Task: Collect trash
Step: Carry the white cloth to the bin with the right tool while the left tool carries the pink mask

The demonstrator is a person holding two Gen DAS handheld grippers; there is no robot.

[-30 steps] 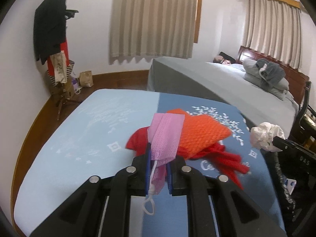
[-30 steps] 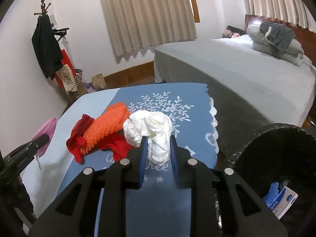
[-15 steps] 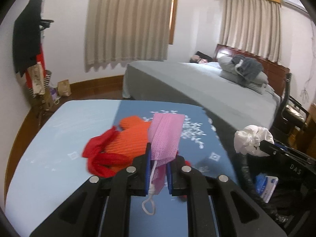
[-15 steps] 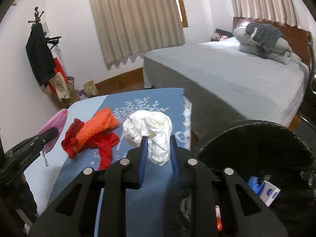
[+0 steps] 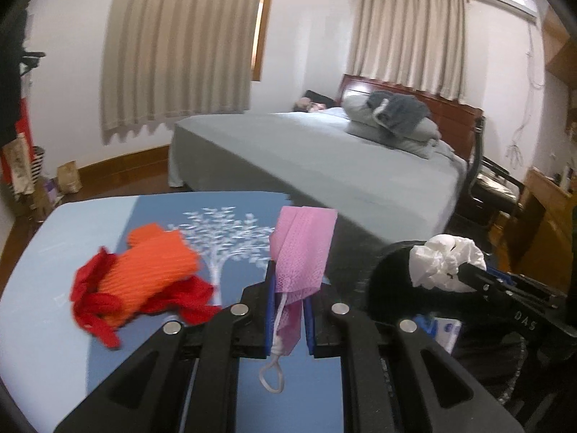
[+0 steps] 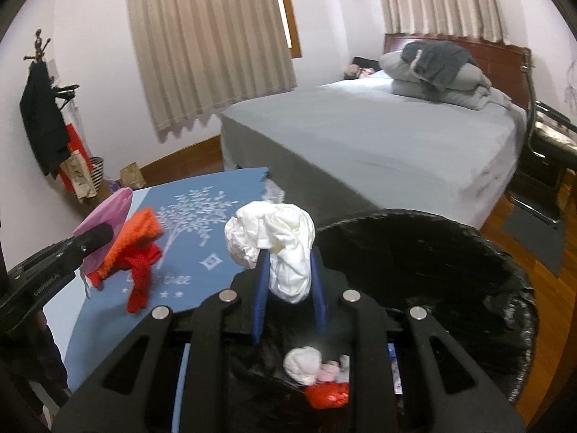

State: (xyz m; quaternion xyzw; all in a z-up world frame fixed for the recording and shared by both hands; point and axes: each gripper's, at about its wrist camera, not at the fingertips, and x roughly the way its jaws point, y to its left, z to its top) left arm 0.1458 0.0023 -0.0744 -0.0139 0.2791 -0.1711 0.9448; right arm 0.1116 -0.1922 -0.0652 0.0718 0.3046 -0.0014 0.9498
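Two pieces of trash are in hand at once. Left gripper (image 5: 288, 281) is pinching a pink pleated face mask (image 5: 301, 249), upper edge standing clear above the fingers, white ear loop dangling below; held over the right edge of the bench (image 5: 43, 238), which is covered by a blue cloth with a white tree print. Right gripper (image 6: 288, 270) is pinching a crumpled white tissue wad (image 6: 274, 241), bulk of it puffed out above the fingers. Right gripper sits directly over the black-lined round trash bin (image 6: 450, 249); bin interior shows a white wad, pink scraps and a red lump at the bottom. Judgement: right load is placed for release, as a drop from here lands inside the liner. Left load is beside the bin, not above it, so it needs carrying across first. Orange knitted mesh piece with red netting (image 5: 144, 274) lies loose on the bench, not yet collected.
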